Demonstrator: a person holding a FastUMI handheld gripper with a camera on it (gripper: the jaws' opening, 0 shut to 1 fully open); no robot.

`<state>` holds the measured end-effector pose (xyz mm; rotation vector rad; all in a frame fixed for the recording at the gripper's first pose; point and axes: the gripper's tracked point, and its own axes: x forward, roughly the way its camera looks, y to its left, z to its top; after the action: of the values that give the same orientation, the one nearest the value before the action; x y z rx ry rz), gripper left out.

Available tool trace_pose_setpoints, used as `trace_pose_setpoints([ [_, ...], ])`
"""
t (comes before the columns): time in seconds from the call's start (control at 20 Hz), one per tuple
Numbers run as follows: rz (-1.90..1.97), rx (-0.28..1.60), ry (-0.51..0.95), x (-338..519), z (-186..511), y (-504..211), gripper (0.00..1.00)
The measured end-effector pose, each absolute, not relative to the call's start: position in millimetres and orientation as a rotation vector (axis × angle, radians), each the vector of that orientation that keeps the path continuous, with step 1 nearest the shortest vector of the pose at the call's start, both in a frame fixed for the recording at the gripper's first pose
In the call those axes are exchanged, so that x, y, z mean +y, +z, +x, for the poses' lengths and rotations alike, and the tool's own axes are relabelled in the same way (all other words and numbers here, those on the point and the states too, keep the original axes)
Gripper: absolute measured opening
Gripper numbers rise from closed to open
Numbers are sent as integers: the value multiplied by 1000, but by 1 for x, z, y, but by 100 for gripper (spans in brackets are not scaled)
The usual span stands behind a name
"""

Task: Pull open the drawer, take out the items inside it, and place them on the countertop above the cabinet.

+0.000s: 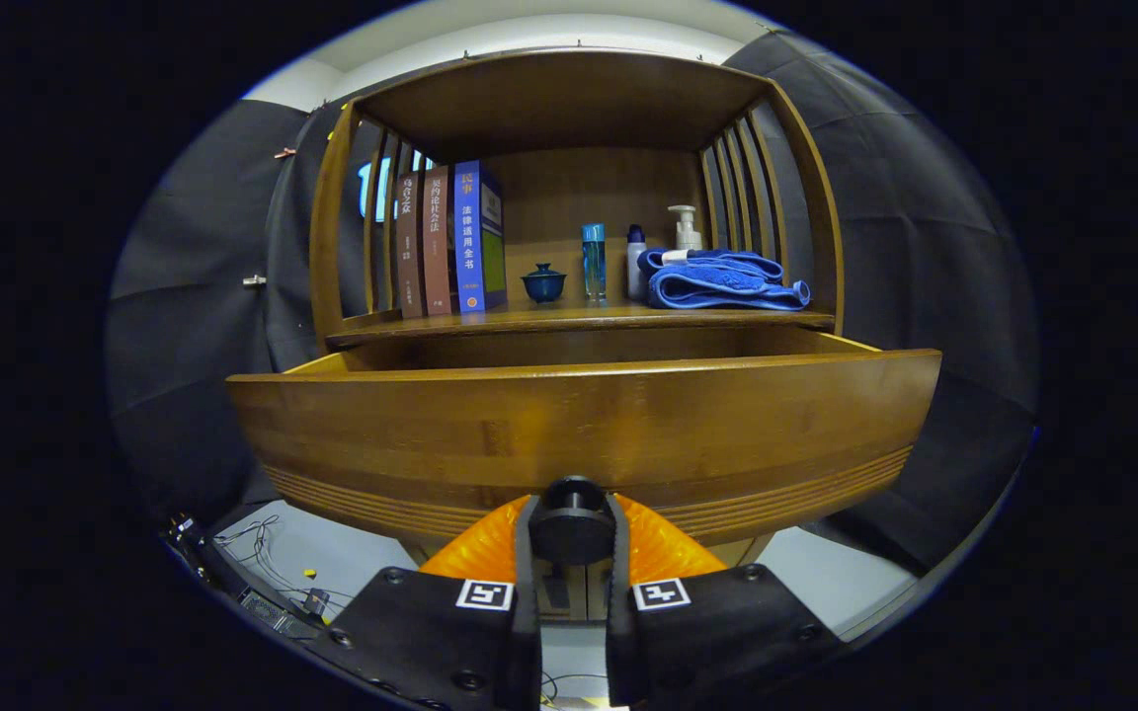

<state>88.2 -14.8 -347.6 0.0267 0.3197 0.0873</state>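
Note:
The wooden drawer [584, 425] stands pulled out of the cabinet toward me, its broad front panel just ahead of the fingers. Its round dark knob [572, 523] sits between my two fingers, and my gripper [572, 538] is shut on the knob. The drawer's inside is hidden behind the front panel, so any items in it stay out of sight. Above the drawer runs the countertop [579, 318], a wooden shelf surface inside the open cabinet frame.
On the countertop stand three upright books [450, 242] at the left, a small blue lidded cup [543, 282], a slim blue bottle [594, 262], a pump bottle [686, 229] and a folded blue towel [722, 279] at the right. Cables [263, 563] lie on the floor below left.

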Motion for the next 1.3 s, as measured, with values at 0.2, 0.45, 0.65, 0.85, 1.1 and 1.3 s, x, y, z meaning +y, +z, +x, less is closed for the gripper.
trace_pose_setpoints([
  [0.2, 34, 331, 83, -19, 58, -353, 30],
  [0.45, 10, 332, 100, -20, 40, -356, 30],
  [0.65, 9, 348, 121, -17, 38, -356, 35],
  [0.85, -44, 340, 157, -12, 30, -346, 74],
  [1.1, -93, 290, 262, 4, 18, -264, 99],
  [1.3, -78, 362, 305, 24, 52, -201, 99],
])
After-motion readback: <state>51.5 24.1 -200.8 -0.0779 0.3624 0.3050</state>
